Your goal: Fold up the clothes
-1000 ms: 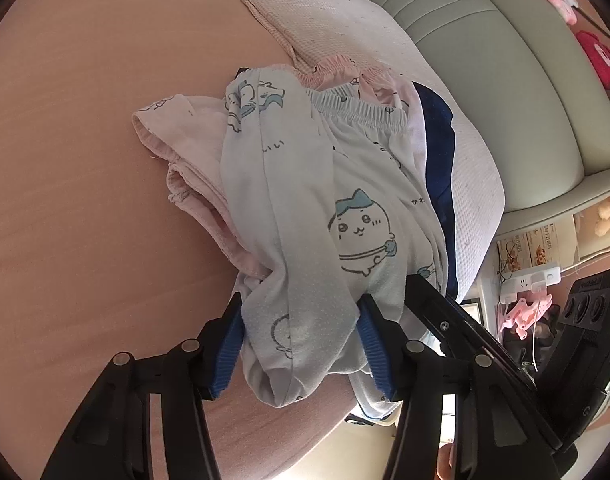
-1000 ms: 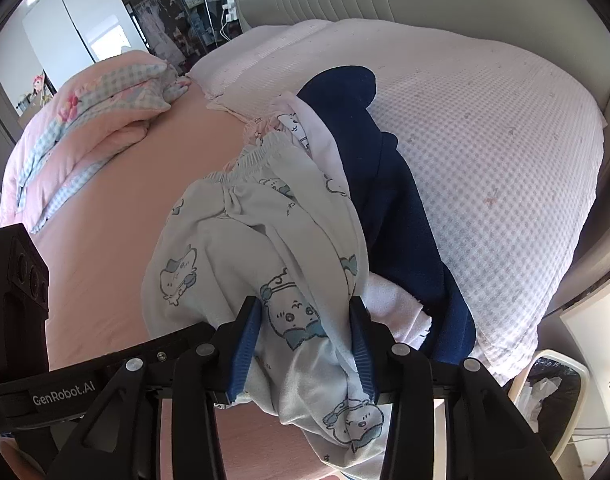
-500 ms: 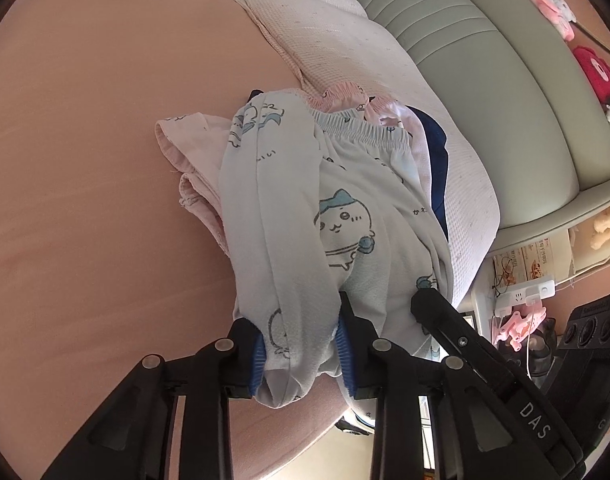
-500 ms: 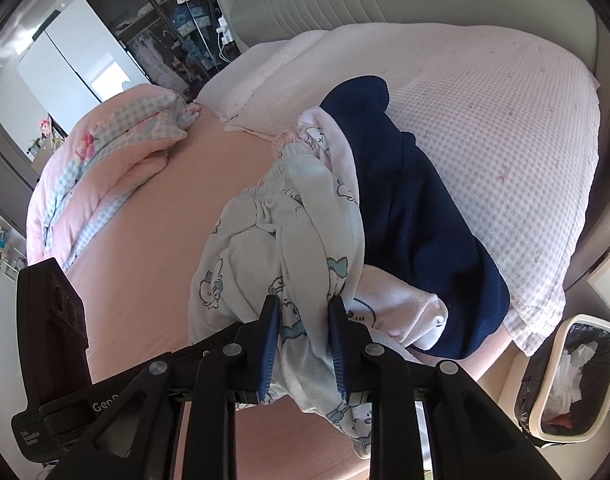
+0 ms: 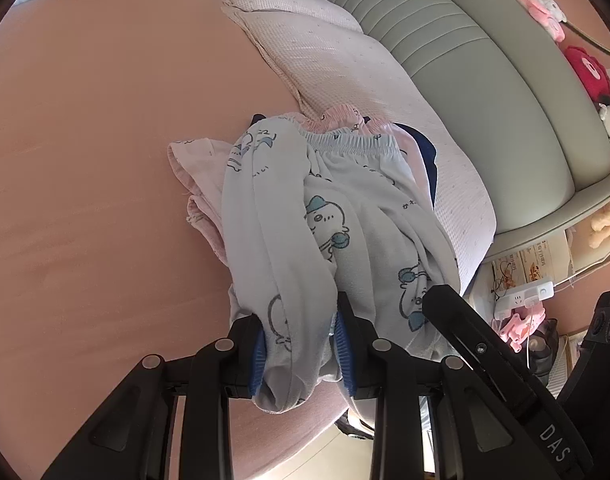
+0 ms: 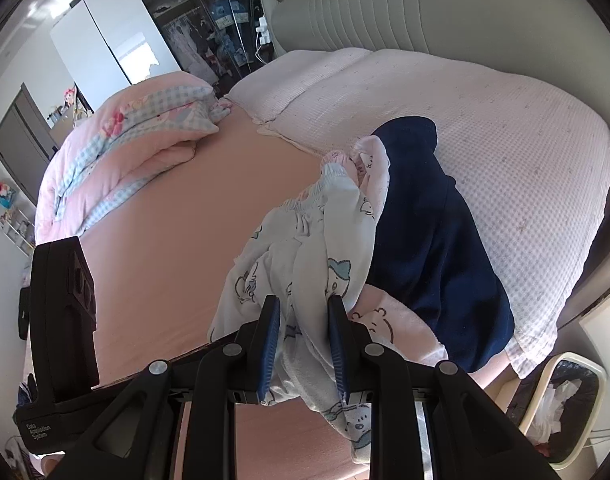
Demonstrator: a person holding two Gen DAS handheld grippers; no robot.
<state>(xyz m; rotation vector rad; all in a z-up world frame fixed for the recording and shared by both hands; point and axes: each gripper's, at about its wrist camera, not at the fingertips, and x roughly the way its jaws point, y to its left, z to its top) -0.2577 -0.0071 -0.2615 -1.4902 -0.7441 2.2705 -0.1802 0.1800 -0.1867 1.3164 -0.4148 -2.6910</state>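
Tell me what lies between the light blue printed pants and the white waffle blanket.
In the right wrist view, a navy garment lies between the light blue printed pants and the white waffle blanket, with a pink printed garment squeezed against the pants.

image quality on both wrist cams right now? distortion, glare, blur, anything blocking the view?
Left wrist view: strong fisheye bowing, dark corner vignette; even daylight, no glare; light blue pants sharp; left gripper and the other rig block the bottom. Right wrist view: same distortion; bright window is blown out; right gripper, clamped on the pants, hides the lower frame; navy garment shows little detail.
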